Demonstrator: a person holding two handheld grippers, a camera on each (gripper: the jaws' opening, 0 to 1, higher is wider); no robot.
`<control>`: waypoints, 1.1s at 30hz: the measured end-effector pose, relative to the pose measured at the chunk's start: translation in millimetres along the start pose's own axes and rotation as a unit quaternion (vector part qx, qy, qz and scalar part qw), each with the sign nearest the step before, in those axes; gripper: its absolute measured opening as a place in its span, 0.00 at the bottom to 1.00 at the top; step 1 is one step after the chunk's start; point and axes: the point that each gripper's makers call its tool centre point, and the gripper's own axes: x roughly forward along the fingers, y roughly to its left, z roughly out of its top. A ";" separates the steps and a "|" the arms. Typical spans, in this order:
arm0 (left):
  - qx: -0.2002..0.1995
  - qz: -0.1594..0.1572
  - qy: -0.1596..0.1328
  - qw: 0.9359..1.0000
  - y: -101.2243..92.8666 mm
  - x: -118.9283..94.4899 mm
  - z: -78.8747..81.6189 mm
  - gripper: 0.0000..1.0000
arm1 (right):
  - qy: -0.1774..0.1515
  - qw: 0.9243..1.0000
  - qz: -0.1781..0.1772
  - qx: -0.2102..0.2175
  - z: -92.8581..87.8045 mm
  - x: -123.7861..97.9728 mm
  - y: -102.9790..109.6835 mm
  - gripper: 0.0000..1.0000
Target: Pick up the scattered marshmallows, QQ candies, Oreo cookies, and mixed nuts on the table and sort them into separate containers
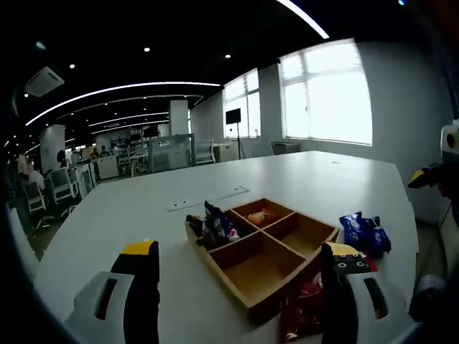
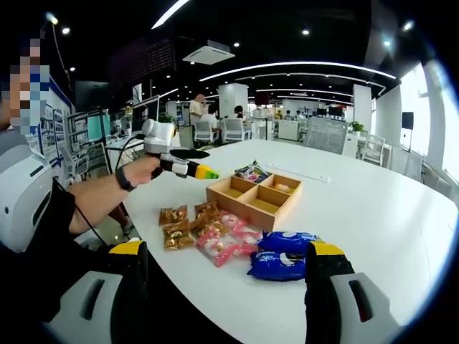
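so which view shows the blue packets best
The right gripper view: both blue packets lie close and unobstructed between its tongs. The left gripper view shows them smaller, beside the wooden tray near its right tong.

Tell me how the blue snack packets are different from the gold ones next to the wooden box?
The blue packets are bigger and longer than the gold packets. The blue packets lie nearest the right tongs, while the gold packets lie farther over, by the table edge near the person's arm. Both kinds lie loose on the white table, outside the wooden box.
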 end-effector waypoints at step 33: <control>-0.007 -0.026 0.009 1.000 -18.8 -51.2 -31.2 0.97 | -0.004 1.000 -0.002 0.001 -0.4 -3.0 -2.0 0.86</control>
